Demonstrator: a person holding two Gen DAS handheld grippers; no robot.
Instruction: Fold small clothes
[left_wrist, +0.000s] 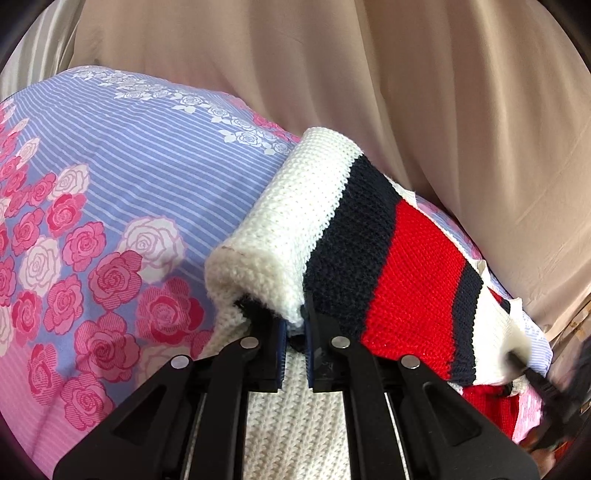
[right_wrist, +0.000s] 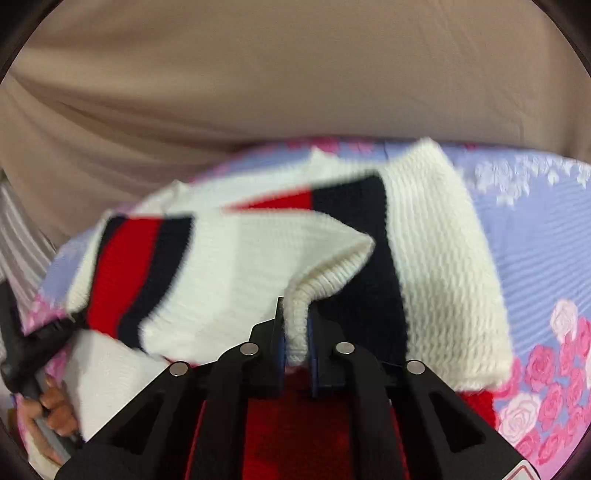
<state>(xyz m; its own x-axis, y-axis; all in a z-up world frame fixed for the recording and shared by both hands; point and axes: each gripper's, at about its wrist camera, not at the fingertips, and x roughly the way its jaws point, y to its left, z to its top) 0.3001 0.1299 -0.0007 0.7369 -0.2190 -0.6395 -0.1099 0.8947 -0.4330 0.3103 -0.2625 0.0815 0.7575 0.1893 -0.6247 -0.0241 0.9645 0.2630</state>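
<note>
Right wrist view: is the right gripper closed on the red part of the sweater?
No, the right gripper pinches a white ribbed edge of the sweater, not a red stripe.

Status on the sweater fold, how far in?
Midway. Done: the white, navy and red knit sweater already has one part doubled over on the floral bedsheet. In hand: left gripper is shut on a white edge; right gripper is shut on a ribbed white cuff, held off the sheet. Left: lay it down and flatten the bundle.
</note>
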